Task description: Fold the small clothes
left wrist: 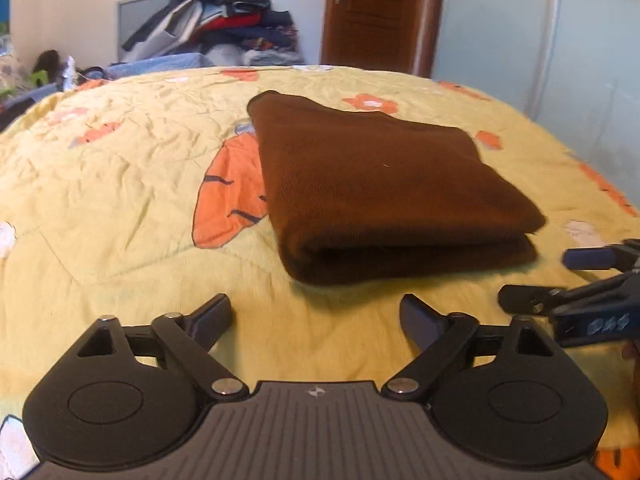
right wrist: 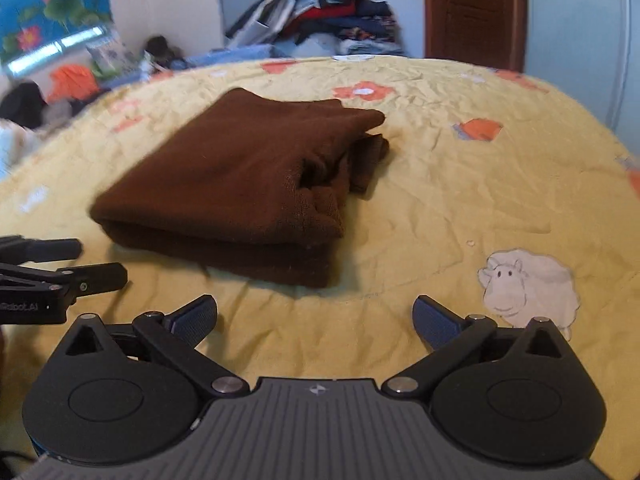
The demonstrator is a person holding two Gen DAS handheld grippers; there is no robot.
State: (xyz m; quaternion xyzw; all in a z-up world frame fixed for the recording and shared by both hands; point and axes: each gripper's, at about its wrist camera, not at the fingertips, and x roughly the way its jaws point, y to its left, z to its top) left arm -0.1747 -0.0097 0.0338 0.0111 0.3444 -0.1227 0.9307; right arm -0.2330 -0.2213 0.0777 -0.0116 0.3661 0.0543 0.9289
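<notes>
Left gripper (left wrist: 316,320): jaws spread wide, nothing between them, just short of the garment's near folded edge.
Brown knit garment (left wrist: 380,184): folded in a thick stack on the yellow quilt (left wrist: 120,208), ahead of both grippers.
Handling: likely soft, light and limp; layers may slide apart.
Hold: pinch all layers at the loose right-hand edge (right wrist: 320,216).
Right gripper (right wrist: 316,316): fully spread, empty, near the garment's right corner.

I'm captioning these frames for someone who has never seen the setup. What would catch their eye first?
A folded brown garment lies mid-bed on a yellow quilt printed with orange flowers and a sheep. In the foreground the left gripper and right gripper stand open and empty, short of the garment. A heap of clothes rises behind the bed.
</notes>
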